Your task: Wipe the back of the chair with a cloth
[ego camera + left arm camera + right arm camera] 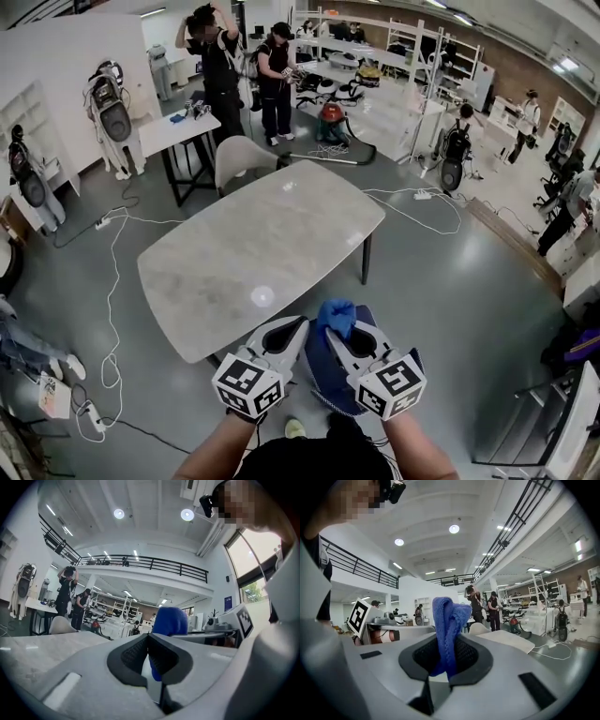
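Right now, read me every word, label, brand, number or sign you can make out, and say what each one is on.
No text can be read in any view.
The left marker cube and the right marker cube: black-and-white square patterns only, no letters or numbers.
The blue wall sign: too small to read.
The blue cloth: no label showing.

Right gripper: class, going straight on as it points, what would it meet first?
Probably the near edge of the marble table, just beyond the blue cloth the right gripper holds; depth is unclear, so it might pass above.
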The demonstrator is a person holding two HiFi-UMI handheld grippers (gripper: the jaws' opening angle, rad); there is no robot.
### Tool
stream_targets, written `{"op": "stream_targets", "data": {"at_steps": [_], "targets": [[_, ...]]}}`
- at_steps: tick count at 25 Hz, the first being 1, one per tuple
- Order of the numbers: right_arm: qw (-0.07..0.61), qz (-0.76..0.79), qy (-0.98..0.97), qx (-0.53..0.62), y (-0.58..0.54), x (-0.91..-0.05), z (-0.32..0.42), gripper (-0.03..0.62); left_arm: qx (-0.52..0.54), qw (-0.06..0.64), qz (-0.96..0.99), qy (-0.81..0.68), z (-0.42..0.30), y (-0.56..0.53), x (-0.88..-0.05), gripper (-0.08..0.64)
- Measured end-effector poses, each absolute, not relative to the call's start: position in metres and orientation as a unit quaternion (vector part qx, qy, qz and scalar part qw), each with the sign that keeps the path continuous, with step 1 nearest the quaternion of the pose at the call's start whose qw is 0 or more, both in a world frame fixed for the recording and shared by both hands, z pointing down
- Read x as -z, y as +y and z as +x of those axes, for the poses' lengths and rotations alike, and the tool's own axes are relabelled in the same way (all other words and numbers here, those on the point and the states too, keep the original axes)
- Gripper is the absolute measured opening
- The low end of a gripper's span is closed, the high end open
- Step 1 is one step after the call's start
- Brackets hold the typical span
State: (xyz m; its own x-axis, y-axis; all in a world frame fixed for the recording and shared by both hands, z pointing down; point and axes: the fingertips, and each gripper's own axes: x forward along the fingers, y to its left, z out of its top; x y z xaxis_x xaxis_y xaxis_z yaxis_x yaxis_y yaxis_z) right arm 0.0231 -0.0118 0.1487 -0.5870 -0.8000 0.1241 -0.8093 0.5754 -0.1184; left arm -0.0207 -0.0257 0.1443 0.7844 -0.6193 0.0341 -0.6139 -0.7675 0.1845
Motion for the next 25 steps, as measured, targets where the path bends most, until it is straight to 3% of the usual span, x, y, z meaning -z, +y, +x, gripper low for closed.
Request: {"op": "stream_targets", "data": {"at_steps": [25], "targets": [[0.017, 0.453, -0.887, -0.082, -0.019, -0.141, 0.006, 0.067, 0.001, 0.09, 0.936, -0.339, -0.034, -0.032, -0.145, 0.008]]}}
